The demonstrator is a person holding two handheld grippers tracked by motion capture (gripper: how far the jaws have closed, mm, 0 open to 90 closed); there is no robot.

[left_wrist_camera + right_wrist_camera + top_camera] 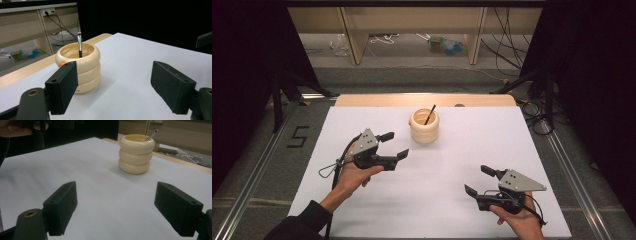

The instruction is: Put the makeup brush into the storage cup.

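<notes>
— Toward the far middle of the white table (377, 200), what stands there?

— One cream holder (424, 126), shaped like three fat rings stacked one on another, open at the top. A thin black brush (429, 115) leans inside it, its upper end resting against the rim. The left gripper view shows a silvery band near the brush's top and a small orange spot on the holder's side.

— And the tools?

— The left gripper (395, 145) hovers just near the holder, on its left and a little nearer the person, jaws spread wide and holding nothing. It points at the holder, which in its own view sits just beyond the left jaw. The right gripper (479, 180) is well apart from the holder, low on the right of the table, jaws likewise wide apart and bare.

— How close is the holder to an edge?

— Near the far edge of the white surface, where a strip of pale wood (362, 100) shows. The side edges are well away from it.

— Room to move?

— Bare white surface lies between the two grippers and all around the holder's near side.
</notes>
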